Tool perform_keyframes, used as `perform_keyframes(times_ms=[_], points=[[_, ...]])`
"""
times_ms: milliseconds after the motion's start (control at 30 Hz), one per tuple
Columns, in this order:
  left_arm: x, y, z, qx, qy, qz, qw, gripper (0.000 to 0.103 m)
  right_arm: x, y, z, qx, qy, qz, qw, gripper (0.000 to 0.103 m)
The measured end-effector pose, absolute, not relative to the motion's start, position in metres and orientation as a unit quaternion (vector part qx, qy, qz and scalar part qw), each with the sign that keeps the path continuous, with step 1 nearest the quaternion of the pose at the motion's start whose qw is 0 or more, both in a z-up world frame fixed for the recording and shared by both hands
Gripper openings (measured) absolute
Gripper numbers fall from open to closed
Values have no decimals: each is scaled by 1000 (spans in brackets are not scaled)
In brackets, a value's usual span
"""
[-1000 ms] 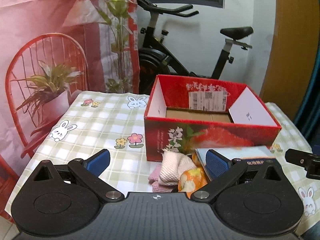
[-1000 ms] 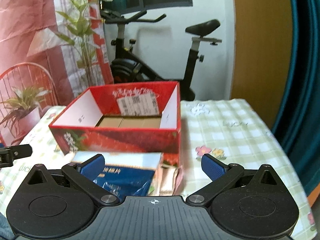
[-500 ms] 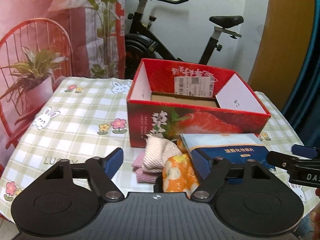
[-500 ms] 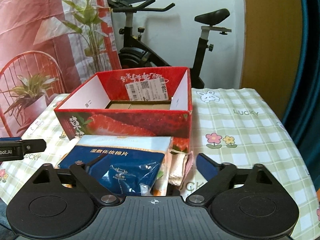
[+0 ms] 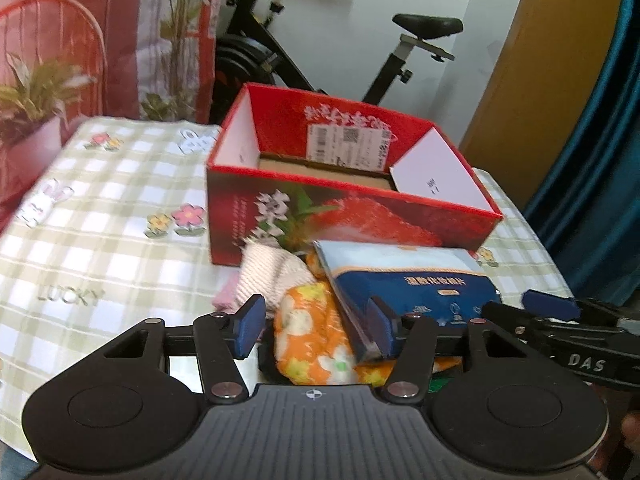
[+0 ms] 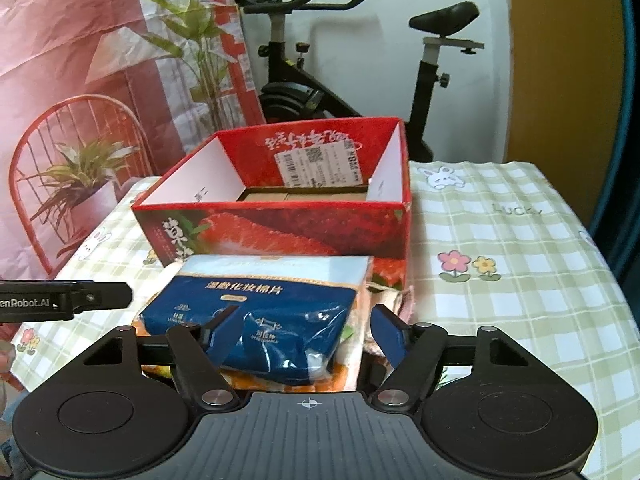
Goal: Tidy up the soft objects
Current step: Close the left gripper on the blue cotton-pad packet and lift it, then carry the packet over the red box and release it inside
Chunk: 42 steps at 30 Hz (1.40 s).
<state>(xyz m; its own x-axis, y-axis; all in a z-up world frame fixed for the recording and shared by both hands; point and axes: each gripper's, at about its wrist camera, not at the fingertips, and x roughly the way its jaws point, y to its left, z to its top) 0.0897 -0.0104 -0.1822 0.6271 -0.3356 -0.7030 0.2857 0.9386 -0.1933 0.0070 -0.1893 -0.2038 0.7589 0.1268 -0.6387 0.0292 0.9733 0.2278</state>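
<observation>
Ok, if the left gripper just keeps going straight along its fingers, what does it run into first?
Most likely the orange flowered cloth, which already lies between the fingers of the left gripper. Its jaws have just been closing around it; the right pad looks to be against the blue cotton-pad pack. Beyond them stands the red box.

Each tool is matte black plastic: a ribbed grey body, two round discs, angled linkage arms with silver screws. The left tool [image 5: 316, 328] and right tool [image 6: 298, 334] carry blue finger pads [image 5: 250, 326], with white lettering on the side.

Pretty even indoor light with soft shadows, left view kinda motion-smeared, right view sharp, both bent and dark-cornered from the fisheye.
</observation>
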Motion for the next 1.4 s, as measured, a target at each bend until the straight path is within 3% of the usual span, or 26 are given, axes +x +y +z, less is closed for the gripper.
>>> perform_keyframes(times_ms=[600,700,1400], points=[[128,-39,-222,-88,440,-255,856,58,37,-191,-232,140,372,66,915,61],[129,-42,-222,-87,440,-260,855,53,39,-189,-232,138,372,68,915,59],[110,-26,-173,-85,373,-281,880,48,25,-179,-175,114,316,91,938,54]])
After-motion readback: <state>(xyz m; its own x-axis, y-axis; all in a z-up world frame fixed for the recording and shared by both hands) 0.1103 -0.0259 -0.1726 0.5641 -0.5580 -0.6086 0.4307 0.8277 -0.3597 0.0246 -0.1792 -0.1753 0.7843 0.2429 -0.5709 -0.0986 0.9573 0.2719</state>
